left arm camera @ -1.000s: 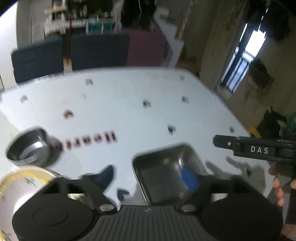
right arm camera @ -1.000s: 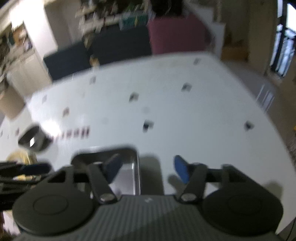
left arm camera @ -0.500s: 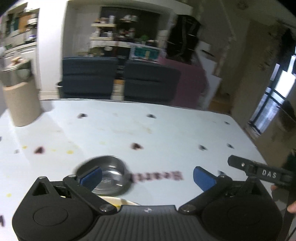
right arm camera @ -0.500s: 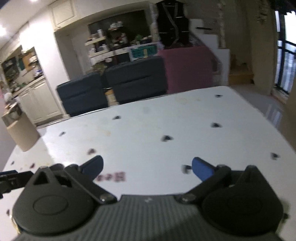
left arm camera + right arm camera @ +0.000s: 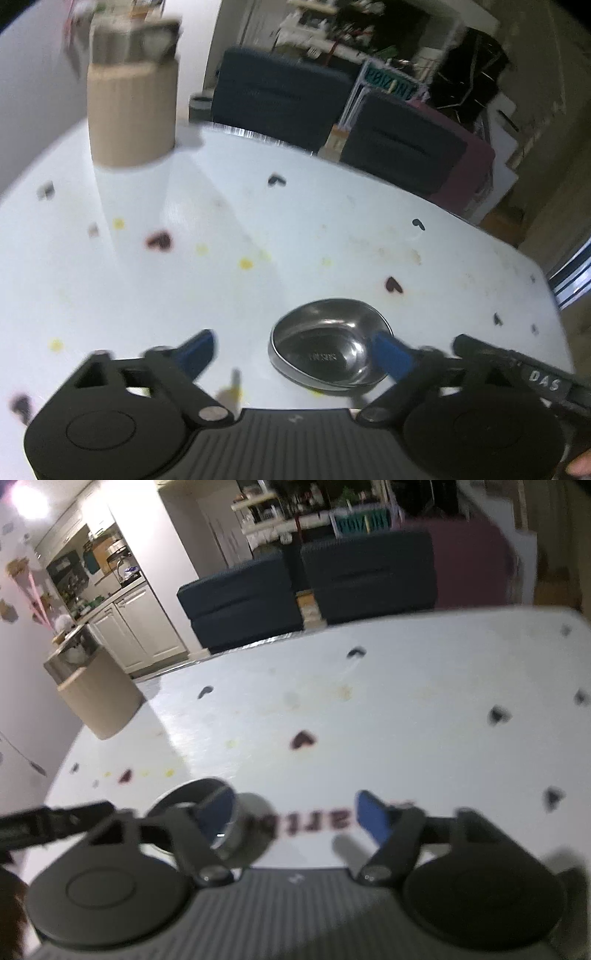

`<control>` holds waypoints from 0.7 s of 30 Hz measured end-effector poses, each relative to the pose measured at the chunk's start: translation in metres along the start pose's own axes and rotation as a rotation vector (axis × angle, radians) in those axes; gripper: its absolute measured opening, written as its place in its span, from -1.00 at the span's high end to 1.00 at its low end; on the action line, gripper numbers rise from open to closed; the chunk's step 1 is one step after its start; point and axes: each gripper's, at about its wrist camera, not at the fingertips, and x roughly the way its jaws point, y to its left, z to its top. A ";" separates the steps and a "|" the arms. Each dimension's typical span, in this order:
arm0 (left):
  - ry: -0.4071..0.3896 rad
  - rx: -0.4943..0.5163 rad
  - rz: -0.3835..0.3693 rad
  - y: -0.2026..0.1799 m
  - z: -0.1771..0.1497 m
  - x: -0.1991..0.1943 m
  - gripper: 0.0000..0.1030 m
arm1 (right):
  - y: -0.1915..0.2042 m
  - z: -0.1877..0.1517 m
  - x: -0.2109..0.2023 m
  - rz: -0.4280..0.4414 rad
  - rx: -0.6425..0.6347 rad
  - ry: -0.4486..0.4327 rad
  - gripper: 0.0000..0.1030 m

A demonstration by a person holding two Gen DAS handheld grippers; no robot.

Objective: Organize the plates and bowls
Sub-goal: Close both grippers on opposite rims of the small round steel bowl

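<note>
Both views are smeared by motion blur, so fine detail is lost. In the left wrist view the left gripper (image 5: 295,350) is seen with its jaws spread wide and nothing held; its right blue finger (image 5: 391,352) overlaps the near right rim of a steel bowl (image 5: 325,347), and whether they touch cannot be told. The bowl sits on the white table (image 5: 295,236), near its close edge. A yellowish object just in front of the gripper body is largely hidden. In the right wrist view the right gripper (image 5: 295,812) is likewise spread wide and empty, and the bowl (image 5: 236,834) is partly covered by its left finger (image 5: 218,806). Broad bare tabletop extends to the far edge; a beige bin (image 5: 131,107) stands at the far left.
</note>
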 end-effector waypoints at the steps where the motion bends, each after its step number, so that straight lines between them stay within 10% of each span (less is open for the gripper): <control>1: 0.018 -0.029 -0.012 0.005 0.001 0.004 -0.45 | 0.006 0.002 0.010 0.014 0.025 0.016 -0.26; 10: 0.079 -0.091 -0.042 0.017 0.003 0.034 0.10 | 0.029 0.004 0.052 0.094 0.061 0.102 0.38; 21: 0.114 -0.117 -0.022 0.025 0.003 0.054 0.75 | 0.036 -0.002 0.077 0.085 0.017 0.147 0.51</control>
